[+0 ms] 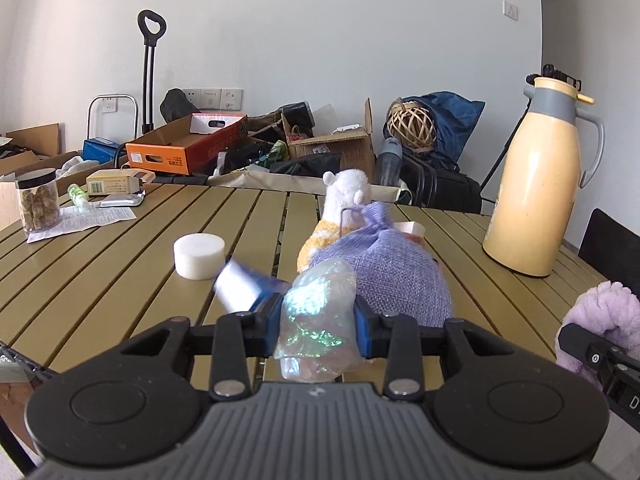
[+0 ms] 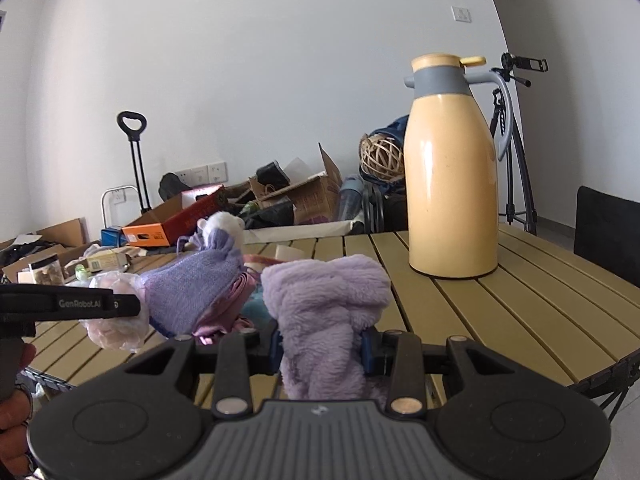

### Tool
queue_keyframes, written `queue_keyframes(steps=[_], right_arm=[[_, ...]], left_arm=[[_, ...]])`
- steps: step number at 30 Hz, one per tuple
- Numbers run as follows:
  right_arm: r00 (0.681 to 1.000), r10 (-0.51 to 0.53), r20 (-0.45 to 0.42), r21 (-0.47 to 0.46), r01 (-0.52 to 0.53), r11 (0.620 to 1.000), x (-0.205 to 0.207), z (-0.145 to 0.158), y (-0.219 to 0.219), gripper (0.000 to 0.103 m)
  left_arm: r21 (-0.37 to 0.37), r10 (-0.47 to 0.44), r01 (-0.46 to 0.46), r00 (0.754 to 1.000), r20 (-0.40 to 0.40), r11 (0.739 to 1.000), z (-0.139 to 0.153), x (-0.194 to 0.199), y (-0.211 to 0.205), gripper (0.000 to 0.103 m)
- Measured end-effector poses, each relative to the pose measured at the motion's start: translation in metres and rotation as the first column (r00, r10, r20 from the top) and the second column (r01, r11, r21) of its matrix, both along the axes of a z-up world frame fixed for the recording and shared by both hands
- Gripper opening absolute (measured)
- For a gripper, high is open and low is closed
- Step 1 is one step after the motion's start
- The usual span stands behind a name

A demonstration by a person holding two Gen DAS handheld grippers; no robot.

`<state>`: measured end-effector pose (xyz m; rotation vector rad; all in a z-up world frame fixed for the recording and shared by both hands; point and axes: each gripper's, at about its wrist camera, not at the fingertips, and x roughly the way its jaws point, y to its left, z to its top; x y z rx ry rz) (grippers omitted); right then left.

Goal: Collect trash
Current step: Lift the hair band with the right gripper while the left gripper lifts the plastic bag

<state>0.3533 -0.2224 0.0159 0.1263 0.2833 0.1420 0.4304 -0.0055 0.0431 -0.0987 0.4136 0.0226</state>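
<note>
Slatted worktop (image 1: 120, 264), cluttered bg. L claw (image 1: 318, 316) clamped on crinkly plastic wrap (image 1: 316, 320); R claw (image 2: 322, 346) grips purple fluffy cloth (image 2: 324, 308). White foam puck (image 1: 199, 255) lies at L's 11 o'clock, nearer L.

Soft even daylight, fisheye-curved edges, dark corners, slight motion blur

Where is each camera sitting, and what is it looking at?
Left wrist: sits on the left gripper, looking along it across the table; the gripper is shut on a crinkly wrapper.
Right wrist: sits on the right gripper, facing the same way; it is shut on a purple fluffy cloth, and a hand shows at the left edge.
Both see: the yellow jug, the purple pouch and each other's gripper.
</note>
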Motion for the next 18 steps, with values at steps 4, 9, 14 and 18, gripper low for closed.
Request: queue_keyframes(steps=[4,9,14,18], right_arm=[[1.0,0.009,0.013,-0.009,-0.009,1.0,-0.007,0.002,0.007,0.035],[1.0,0.015,0.022,-0.01,-0.014,1.0,-0.015,0.002,0.01,0.035],[1.0,0.025,0.002,-0.008,-0.025,1.0,-0.015,-0.001,0.012,0.035],[0.999,0.047,-0.005,-0.015,-0.047,0.999,-0.013,-0.002,0.02,0.035]], left_arm=[[-0.009,0.005,-0.005,1.0,0.002,1.0,0.001,-0.009,0.002,0.037],[-0.008,0.011,-0.011,1.0,0.001,1.0,-0.001,-0.013,0.005,0.037],[-0.003,0.021,-0.021,0.999,-0.04,1.0,-0.012,-0.005,0.01,0.037],[0.002,0.022,-0.022,0.997,-0.071,1.0,-0.021,0.0,0.015,0.037]])
